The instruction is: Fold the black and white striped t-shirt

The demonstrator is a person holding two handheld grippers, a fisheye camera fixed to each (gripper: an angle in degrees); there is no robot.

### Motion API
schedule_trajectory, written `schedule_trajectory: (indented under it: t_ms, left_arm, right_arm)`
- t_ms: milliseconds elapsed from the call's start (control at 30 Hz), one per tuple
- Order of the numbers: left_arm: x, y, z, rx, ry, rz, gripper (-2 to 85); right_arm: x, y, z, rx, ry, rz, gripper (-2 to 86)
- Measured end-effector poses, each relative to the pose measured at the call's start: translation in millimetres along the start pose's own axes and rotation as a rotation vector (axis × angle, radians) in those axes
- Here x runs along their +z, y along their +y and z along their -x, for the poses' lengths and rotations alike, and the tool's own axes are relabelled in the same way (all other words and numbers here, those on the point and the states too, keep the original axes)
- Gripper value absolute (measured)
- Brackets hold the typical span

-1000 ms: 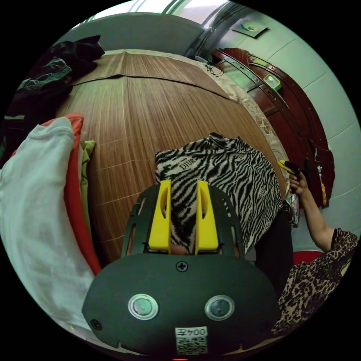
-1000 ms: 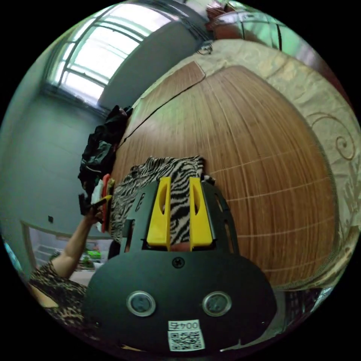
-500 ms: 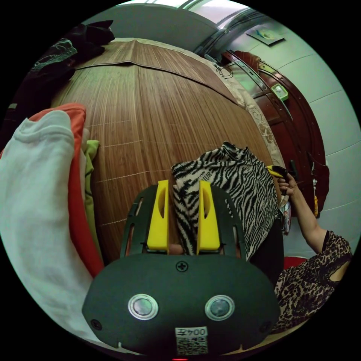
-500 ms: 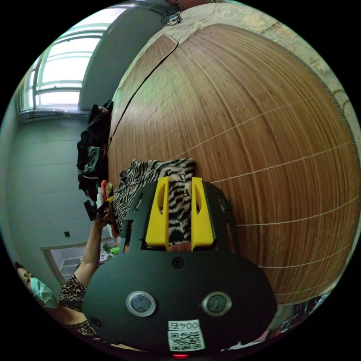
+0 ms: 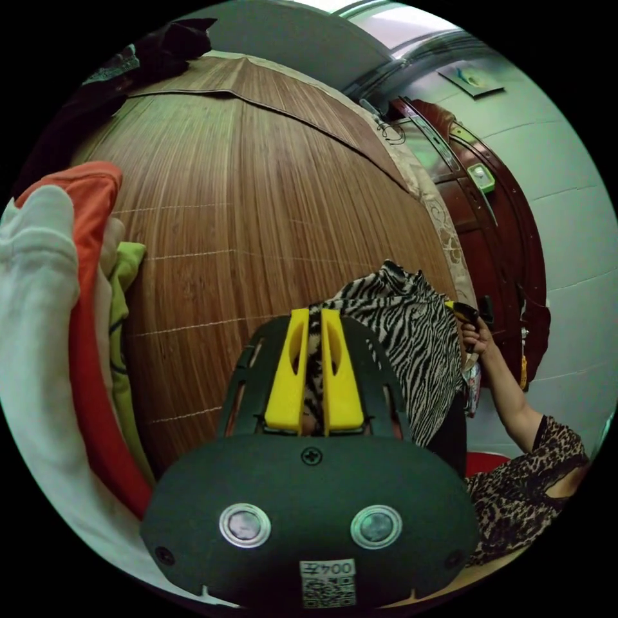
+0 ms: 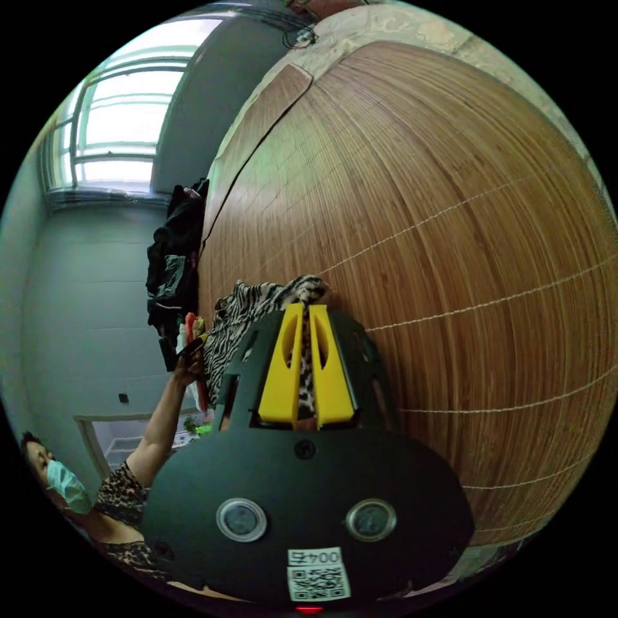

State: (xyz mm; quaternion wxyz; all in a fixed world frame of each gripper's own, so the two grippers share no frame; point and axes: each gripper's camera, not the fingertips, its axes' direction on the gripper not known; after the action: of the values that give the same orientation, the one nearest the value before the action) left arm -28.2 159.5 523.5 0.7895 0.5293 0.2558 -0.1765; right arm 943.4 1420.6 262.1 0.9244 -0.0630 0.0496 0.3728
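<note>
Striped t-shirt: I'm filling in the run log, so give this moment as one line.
left gripper: shut on striped t-shirt | right gripper: shut on it | surface: bamboo mat

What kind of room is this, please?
Probably a bedroom in a home: a wide bed covered by a bamboo mat, a dark wooden headboard against the wall, and stacked folded clothes beside the striped t-shirt.

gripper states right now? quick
Left gripper: closed on the striped t-shirt.
Right gripper: closed on the same t-shirt.
</note>
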Motion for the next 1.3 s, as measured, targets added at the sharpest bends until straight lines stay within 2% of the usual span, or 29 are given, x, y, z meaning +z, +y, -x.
schedule_trajectory:
  t_ms: [200, 467, 633, 1067, 1300]
  left_arm:
    - [-20, 27, -42, 0.118, -0.097, -0.092, 2.5]
    - [-44, 77, -107, 0.257, -0.24, -0.212, 1.8]
    - [-49, 102, -148, 0.326, -0.359, -0.23, 1.6]
    - [-104, 149, -216, 0.348, -0.406, -0.341, 2.1]
    - [-140, 158, -246, 0.351, -0.419, -0.414, 2.3]
  right_arm:
    - [-11, 33, 66, -0.236, 0.198, -0.122, -0.7]
    - [6, 104, 181, -0.641, 0.684, -0.264, -0.9]
    - [27, 132, 226, -0.786, 0.919, -0.281, -0.8]
    - [-20, 173, 300, -0.84, 0.884, -0.425, -0.8]
    - [-47, 164, 315, -0.817, 0.818, -0.461, -0.7]
